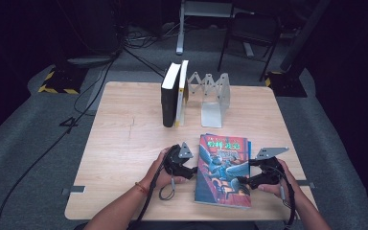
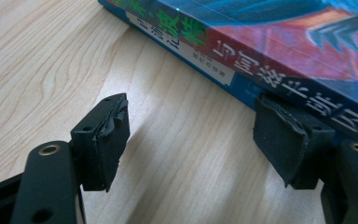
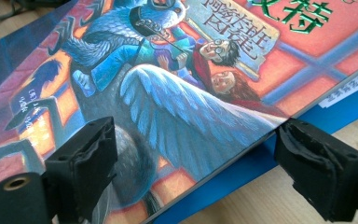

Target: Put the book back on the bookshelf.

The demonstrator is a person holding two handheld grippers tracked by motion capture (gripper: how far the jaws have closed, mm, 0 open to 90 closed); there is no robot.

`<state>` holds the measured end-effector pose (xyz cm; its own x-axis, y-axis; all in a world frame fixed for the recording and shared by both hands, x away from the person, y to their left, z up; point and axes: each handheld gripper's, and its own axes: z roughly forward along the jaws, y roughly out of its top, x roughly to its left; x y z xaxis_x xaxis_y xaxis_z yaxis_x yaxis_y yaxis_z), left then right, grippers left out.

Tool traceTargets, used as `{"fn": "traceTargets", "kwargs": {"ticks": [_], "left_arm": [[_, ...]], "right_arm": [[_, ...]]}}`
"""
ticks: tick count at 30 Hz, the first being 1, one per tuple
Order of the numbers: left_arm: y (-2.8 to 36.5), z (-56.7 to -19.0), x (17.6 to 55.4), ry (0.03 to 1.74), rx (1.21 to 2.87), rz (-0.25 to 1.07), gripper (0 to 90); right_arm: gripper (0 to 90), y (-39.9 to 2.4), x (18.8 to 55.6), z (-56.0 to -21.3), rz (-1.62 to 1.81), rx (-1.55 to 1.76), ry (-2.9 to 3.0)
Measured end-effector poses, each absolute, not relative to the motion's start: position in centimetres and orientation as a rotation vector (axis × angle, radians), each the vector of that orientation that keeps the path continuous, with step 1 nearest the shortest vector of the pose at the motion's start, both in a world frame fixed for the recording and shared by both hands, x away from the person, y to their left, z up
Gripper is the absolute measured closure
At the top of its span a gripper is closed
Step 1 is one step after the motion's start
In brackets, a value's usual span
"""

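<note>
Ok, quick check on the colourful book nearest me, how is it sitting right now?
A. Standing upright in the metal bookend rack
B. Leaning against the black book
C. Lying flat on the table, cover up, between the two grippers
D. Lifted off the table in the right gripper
C: the colourful book lies flat on the table, cover up, with the left gripper at its spine and the right gripper at its other edge, both jaws open.

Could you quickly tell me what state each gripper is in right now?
Left gripper: open, holding nothing, one jaw right at the spine of the book.
Right gripper: open, jaws either side of the book's edge, not gripping it.
</note>
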<state>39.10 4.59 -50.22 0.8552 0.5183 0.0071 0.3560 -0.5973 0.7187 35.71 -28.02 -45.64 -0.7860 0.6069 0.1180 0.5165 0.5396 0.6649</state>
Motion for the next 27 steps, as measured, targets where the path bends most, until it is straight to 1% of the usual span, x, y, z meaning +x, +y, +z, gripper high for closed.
{"fn": "traceTargets", "kwargs": {"ticks": [1,2,4,5,6,7,8,9,11,12,14,15,17,21,24,25,27], "left_arm": [[4.5,-50.2,39.2,0.629,2.271,0.271,27.8],[4.5,-50.2,39.4,0.627,2.271,0.267,31.2],[4.3,-50.2,40.2,0.656,2.268,0.242,32.6],[4.3,-50.2,40.2,0.656,2.268,0.242,32.8],[4.2,-50.2,40.7,0.655,2.271,0.248,32.9],[4.2,-50.2,40.7,0.655,2.271,0.248,33.5],[4.2,-50.2,40.9,0.660,2.263,0.242,33.5],[4.2,-50.2,41.2,0.655,2.258,0.230,36.7],[4.3,-50.2,41.5,0.649,2.253,0.223,39.6],[4.3,-50.2,41.7,0.650,2.253,0.220,41.7],[4.1,-50.2,42.0,0.645,2.262,0.219,42.3],[4.0,-50.2,42.3,0.656,2.258,0.232,42.6],[3.6,-50.0,43.1,0.712,2.256,0.255,45.7],[3.4,-50.0,44.2,0.739,2.249,0.257,45.9],[3.7,-50.0,44.9,0.759,2.217,0.219,46.9],[3.8,-50.0,45.0,0.761,2.207,0.197,50.8],[3.8,-50.0,45.2,0.739,2.202,0.176,54.8]], "right_arm": [[16.5,-28.0,35.7,-45.6,1.081,0.972,2.640],[20.6,-28.1,35.6,-45.5,1.082,0.961,2.630],[30.7,-27.9,35.3,-45.2,1.076,0.913,2.593],[30.7,-27.9,35.3,-45.2,1.076,0.913,2.593],[41.1,-27.7,35.1,-45.0,1.070,0.865,2.564],[49.3,-27.7,35.1,-44.9,1.088,0.855,2.556],[49.3,-27.7,35.1,-44.9,1.088,0.855,2.556],[52.3,-27.7,35.0,-44.9,1.106,0.847,2.560],[54.7,-27.3,34.9,-44.6,1.077,0.798,2.558],[57.3,-27.4,35.0,-44.5,1.085,0.804,2.554],[64.2,-27.5,35.2,-44.4,1.113,0.806,2.548],[66.3,-27.5,35.3,-44.3,1.121,0.804,2.549],[70.9,-27.6,35.5,-44.1,1.152,0.792,2.555],[72.8,-27.6,35.5,-44.1,1.164,0.778,2.550],[75.4,-27.6,35.3,-44.0,1.168,0.748,2.536],[76.5,-27.6,35.2,-43.9,1.174,0.731,2.532],[77.6,-27.5,35.1,-43.8,1.183,0.705,2.526]]}}
